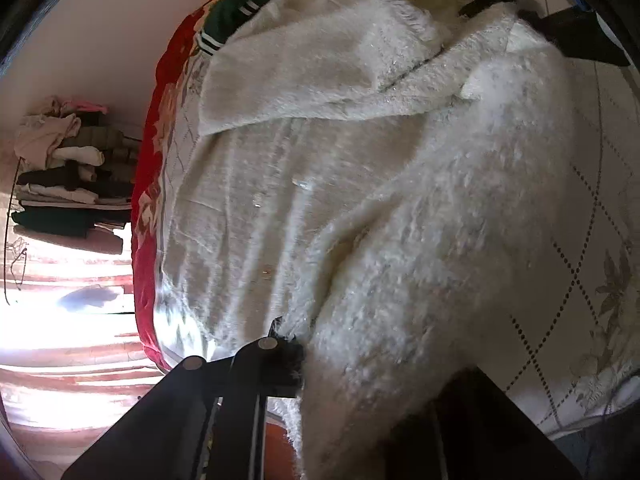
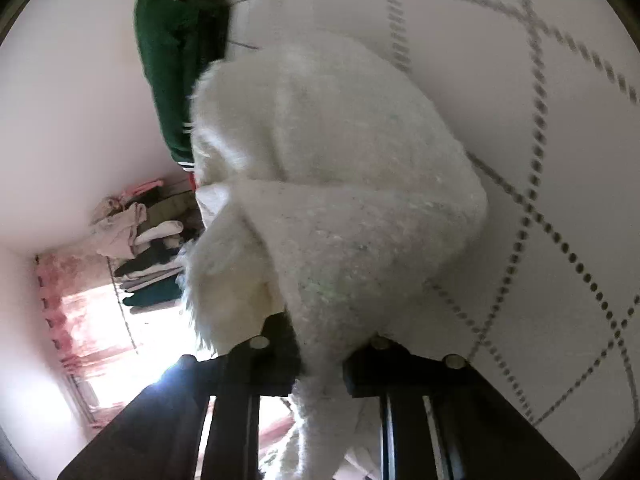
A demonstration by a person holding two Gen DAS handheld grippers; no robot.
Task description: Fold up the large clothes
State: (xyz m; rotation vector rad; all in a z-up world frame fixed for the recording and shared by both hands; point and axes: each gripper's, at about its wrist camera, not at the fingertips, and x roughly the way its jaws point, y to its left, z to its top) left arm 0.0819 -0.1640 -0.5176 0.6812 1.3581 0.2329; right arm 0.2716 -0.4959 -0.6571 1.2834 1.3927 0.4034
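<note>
Fluffy white sweater (image 1: pixel 400 208) lies spread over the bed (image 1: pixel 600 208), and we hold it with both grippers. Its ribbed body (image 1: pixel 248 208) stretches flat across the quilted white bedspread with its dotted diamond pattern, while one shaggy sleeve (image 1: pixel 320 68) is folded across the upper part. Our left gripper (image 1: pixel 360 376) has its jaws clamped on a thick fold of the fuzzy fabric near the lower hem; only one black finger (image 1: pixel 280 364) shows clearly, the other being buried behind the pile. In the right wrist view, our right gripper (image 2: pixel 320 368) pinches a bunched mound of the sweater (image 2: pixel 340 184) between its two black fingers (image 2: pixel 272 364), the wool rising above the bedspread (image 2: pixel 560 160). A dark green garment with white stripes (image 1: pixel 236 8) rests just beside the sweater at the bed's far edge. A red floral cover (image 1: pixel 152 160) runs along the bed's side. Beyond it, a stack of folded clothes (image 1: pixel 68 172) sits against the pale wall near a bright, curtained window (image 2: pixel 100 320).
</note>
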